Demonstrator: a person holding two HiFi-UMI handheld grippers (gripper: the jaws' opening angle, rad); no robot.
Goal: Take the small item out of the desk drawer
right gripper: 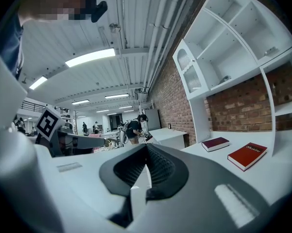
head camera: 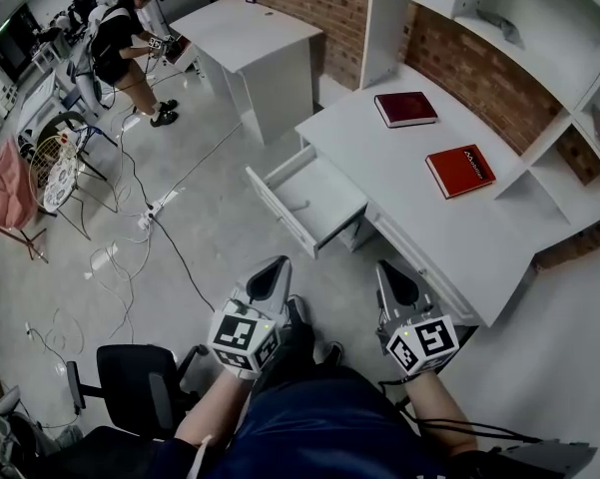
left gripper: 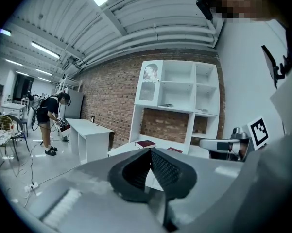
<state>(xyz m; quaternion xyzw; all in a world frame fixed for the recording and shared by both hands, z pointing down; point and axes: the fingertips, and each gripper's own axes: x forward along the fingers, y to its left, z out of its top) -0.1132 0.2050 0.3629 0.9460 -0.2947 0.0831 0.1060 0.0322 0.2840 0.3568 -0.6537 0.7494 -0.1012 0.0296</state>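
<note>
The white desk (head camera: 449, 228) stands ahead on my right, and its drawer (head camera: 314, 200) is pulled open toward the floor. The part of the drawer's inside that shows looks bare; I see no small item in it. My left gripper (head camera: 270, 275) and right gripper (head camera: 392, 282) are held close to my body, short of the desk and apart from the drawer. Both are shut with nothing between the jaws. In the left gripper view the left gripper (left gripper: 149, 153) has its pads meeting. The right gripper (right gripper: 146, 148) shows the same in its own view.
A dark red book (head camera: 405, 108) and a red book (head camera: 460, 170) lie on the desk under a white shelf unit (head camera: 539, 38). A second white table (head camera: 248, 33) and a person (head camera: 120, 38) are at the back left. Cables (head camera: 150, 218) cross the floor; a black chair (head camera: 135, 387) is at my left.
</note>
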